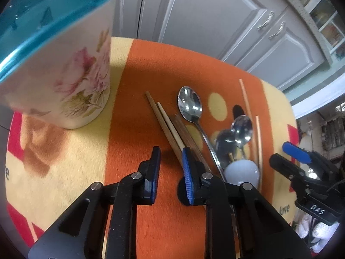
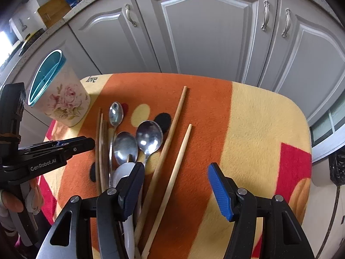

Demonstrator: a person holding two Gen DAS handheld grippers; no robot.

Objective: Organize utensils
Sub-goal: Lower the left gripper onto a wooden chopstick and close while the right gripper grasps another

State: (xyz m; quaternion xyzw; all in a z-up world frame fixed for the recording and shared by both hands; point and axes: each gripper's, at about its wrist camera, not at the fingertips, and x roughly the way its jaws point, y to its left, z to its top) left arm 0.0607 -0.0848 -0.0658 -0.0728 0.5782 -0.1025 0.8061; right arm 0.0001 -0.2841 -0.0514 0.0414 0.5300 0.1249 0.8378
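1. At the far left, the floral holder (image 2: 58, 99) with the blue rim is standing upright on the orange and yellow cloth (image 2: 258, 129), and nothing is showing inside it.
2. I am holding my left gripper (image 1: 171, 151) just right of the holder, pointing steeply down. Its jaws are standing partly apart, with only cloth between them; the right pad is lying over the dark chopsticks (image 1: 163, 120), but I cannot tell if it is touching them.
3. Next, three metal spoons (image 2: 148, 136) and a white spoon (image 1: 241, 170) are lying close together, bowls toward the cabinets (image 2: 204, 32).
4. Right of them, two pale chopsticks (image 2: 179, 161) are lying almost parallel.
5. I am keeping my right gripper (image 2: 175, 168) above these, jaws wide, gripping nothing. The pale chopsticks are passing between the fingers, and the left finger is hanging over the white spoon.
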